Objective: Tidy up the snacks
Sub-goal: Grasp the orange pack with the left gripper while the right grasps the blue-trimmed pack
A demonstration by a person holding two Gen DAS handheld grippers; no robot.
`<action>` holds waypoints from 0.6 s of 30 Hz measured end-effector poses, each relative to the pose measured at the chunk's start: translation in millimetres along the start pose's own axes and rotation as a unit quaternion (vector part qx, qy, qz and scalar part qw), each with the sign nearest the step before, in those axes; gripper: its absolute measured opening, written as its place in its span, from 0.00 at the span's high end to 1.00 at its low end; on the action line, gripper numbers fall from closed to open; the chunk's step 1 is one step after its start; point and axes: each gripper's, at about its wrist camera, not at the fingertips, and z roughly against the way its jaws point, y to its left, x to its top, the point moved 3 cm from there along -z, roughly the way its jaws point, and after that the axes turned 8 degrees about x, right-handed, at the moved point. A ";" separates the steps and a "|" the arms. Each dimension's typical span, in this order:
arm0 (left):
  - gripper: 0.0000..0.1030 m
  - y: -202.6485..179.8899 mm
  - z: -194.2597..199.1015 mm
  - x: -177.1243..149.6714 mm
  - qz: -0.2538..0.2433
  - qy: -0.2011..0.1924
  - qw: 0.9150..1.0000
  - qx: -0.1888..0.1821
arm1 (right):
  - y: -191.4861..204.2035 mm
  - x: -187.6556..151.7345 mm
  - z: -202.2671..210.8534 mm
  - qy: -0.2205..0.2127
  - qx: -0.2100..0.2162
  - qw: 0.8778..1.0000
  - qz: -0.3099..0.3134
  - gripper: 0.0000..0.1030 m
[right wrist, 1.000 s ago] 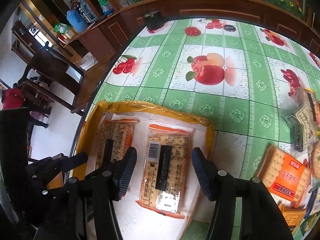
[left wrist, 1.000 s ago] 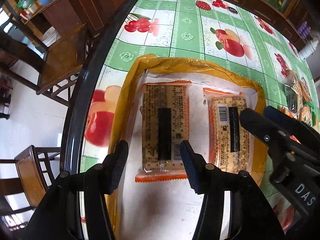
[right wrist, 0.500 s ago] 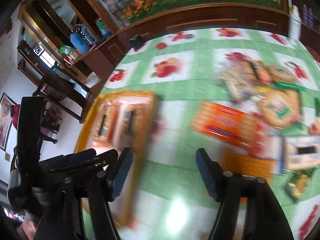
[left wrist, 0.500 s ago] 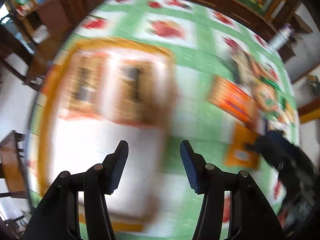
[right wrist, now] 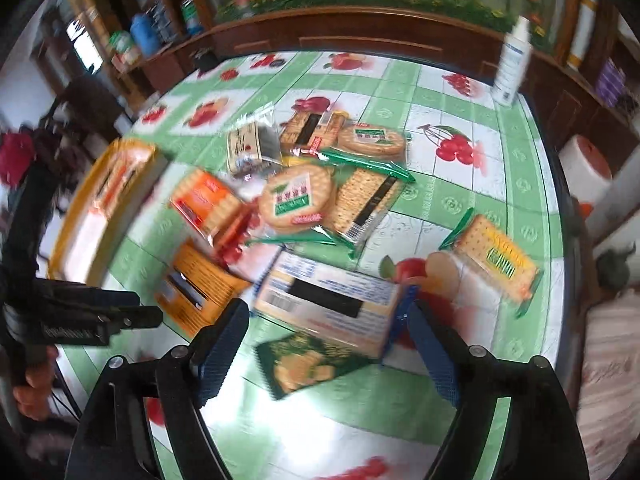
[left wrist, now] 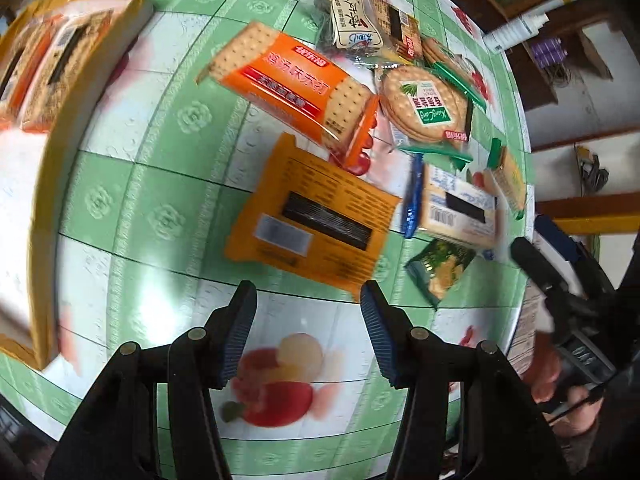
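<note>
Lying flat on the worktop, orange pack just ahead of the left gripper, long axis running across its wide, empty fingers; sitting right of that pack, blue pack facing the right gripper, also gaping wide; box waiting left of it.

Green fruit-print tablecloth; orange packet.

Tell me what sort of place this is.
Probably a home dining room: a table with a fruit-print tablecloth, a dark wooden sideboard behind it, and packets of biscuits beside a yellow box.
</note>
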 end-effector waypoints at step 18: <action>0.49 25.7 29.5 5.5 -0.018 -0.055 0.997 0.051 | 19.6 2.3 -91.2 0.158 -0.004 0.966 0.206 0.20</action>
